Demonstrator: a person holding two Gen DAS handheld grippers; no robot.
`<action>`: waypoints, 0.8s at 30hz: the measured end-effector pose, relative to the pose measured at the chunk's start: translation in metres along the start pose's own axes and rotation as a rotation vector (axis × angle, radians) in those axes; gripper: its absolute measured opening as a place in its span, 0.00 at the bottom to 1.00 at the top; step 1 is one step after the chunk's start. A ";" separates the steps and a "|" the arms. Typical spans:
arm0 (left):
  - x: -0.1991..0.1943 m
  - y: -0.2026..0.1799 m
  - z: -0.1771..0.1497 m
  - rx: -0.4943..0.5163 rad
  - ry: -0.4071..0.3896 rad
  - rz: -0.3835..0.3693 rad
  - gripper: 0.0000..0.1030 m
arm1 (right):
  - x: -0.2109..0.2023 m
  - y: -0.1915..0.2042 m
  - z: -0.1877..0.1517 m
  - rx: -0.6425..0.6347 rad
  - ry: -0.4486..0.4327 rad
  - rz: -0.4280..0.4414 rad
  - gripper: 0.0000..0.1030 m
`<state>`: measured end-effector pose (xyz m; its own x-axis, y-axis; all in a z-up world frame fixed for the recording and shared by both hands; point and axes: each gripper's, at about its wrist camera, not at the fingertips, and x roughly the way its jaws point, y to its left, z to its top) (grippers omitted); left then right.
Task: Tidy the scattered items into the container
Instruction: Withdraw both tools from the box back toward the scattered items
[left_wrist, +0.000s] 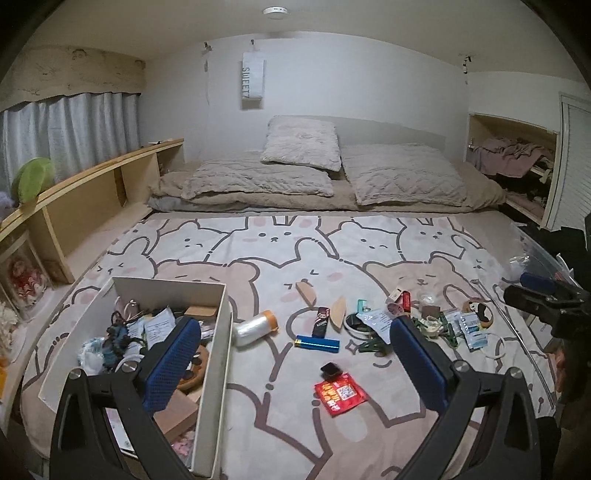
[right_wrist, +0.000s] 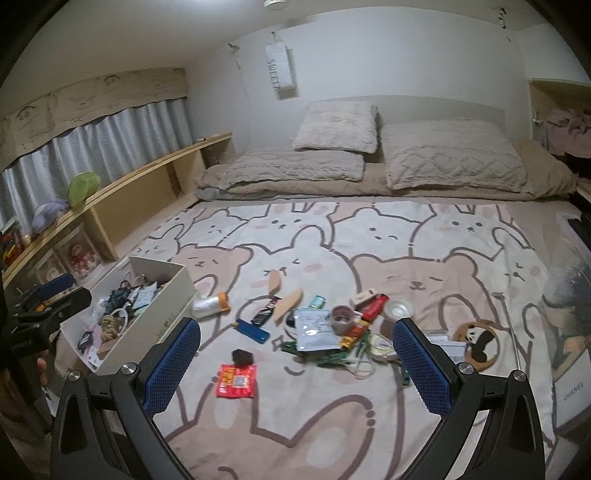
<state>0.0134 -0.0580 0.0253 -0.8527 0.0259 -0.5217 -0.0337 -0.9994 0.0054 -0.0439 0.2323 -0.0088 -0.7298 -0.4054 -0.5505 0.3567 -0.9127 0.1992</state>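
Scattered items (left_wrist: 332, 325) fill the left view's centre, white container (left_wrist: 218, 354) lower left, left gripper (left_wrist: 295, 354) spread, empty. Right view: right gripper (right_wrist: 295, 354) spread too (the tangled pile (right_wrist: 347, 343) risks snagging, dragging neighbours).

Each gripper, left (left_wrist: 293, 363) and right (right_wrist: 295, 363), had black plastic arms with triangular cutouts and round silver screws at the joints. The fingers (left_wrist: 171, 363) were flat pads covered in blue mesh-textured rubber. A bit of bare skin, a hand (right_wrist: 41, 369), showed at the right view's edge.
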 end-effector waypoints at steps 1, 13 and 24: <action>0.003 -0.003 0.000 0.000 0.002 -0.003 1.00 | 0.000 -0.004 -0.001 0.003 0.001 -0.004 1.00; 0.035 -0.031 -0.002 0.006 0.047 -0.046 1.00 | 0.002 -0.048 -0.009 0.067 0.010 -0.068 1.00; 0.077 -0.038 -0.018 -0.027 0.147 -0.041 1.00 | 0.038 -0.086 -0.034 0.107 0.080 -0.170 1.00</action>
<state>-0.0412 -0.0181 -0.0307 -0.7654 0.0654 -0.6402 -0.0512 -0.9979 -0.0407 -0.0829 0.2969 -0.0743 -0.7241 -0.2441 -0.6451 0.1660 -0.9695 0.1805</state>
